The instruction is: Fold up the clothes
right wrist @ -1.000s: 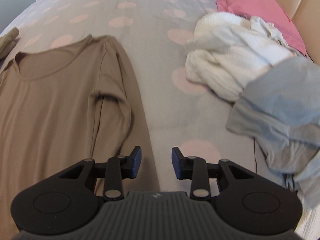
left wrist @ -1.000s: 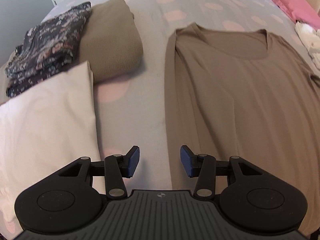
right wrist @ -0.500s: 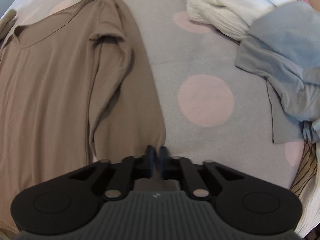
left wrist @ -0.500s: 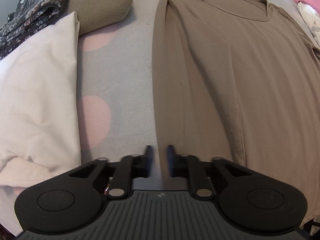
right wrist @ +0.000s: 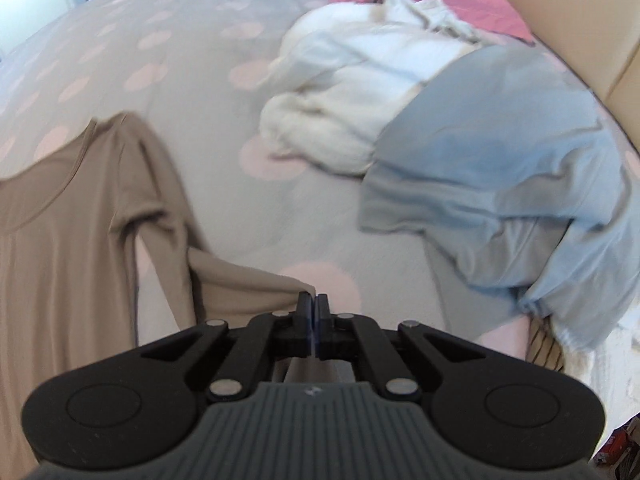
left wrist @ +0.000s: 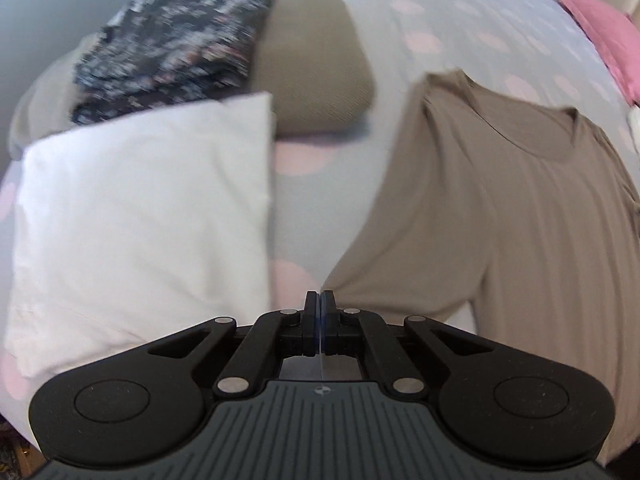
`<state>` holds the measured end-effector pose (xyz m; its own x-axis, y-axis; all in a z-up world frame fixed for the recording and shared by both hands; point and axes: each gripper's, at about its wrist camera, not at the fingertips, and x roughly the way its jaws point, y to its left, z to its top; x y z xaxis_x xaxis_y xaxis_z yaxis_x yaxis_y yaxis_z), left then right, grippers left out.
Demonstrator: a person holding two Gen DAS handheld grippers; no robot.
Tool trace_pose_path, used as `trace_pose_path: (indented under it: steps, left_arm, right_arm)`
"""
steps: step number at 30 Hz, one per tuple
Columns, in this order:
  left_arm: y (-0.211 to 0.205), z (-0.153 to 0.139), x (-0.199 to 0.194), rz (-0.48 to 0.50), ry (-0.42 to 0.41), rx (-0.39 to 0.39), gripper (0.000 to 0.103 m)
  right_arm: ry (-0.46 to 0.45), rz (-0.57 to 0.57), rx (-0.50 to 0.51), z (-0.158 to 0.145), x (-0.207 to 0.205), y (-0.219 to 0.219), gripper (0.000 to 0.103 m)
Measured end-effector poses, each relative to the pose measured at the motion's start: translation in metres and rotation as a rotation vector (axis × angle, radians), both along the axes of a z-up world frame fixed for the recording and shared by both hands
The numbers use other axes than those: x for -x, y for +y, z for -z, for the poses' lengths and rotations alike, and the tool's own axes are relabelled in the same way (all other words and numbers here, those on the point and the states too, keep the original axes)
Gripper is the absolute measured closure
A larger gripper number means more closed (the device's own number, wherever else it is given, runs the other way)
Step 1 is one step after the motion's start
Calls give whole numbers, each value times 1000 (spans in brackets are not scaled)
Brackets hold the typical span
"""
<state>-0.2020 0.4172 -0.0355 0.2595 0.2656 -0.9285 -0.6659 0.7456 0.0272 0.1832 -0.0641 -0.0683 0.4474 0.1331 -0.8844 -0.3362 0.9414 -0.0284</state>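
On the bed (left wrist: 460, 20), the shirt (left wrist: 520, 208) lies mostly flat, with each hand-held gripper, left (left wrist: 321, 300) and right (right wrist: 313, 303), clamped on a bottom corner. Looks like thin, light, floppy knit that'll sag and stretch, so hem corners seem the best place to hold.

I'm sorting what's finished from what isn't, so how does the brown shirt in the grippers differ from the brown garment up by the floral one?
The brown shirt lies spread open, neckline showing; the brown garment is folded into a compact bundle. The shirt's bottom corners are pinched by the left gripper and right gripper; the bundle lies untouched. Both are a similar brown and rest on the bedspread.
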Motion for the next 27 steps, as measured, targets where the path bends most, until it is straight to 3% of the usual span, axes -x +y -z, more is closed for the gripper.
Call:
trace_pose_path:
  steps: [9,15,18,22,27]
  left_arm:
    - [56,-10,7,-184,-22,-103,103]
    - [81,-8,8,-252,-18,-166,103]
    - [82,0,6,-241,15,-200,103]
    - [67,-8,4,-187,-27,-236,103]
    - [20,-24,-12,-27,-73,-227,103]
  right_arm:
    - [-132,162,53,-12,-60,-13,102]
    - [-133,223,52,-1,-79,-25,102]
    - [-125,235,50,4,-84,-28,100]
    - [-122,245,42,8,-87,-32,89]
    - [-199,247,55,-14,-64,-27,82]
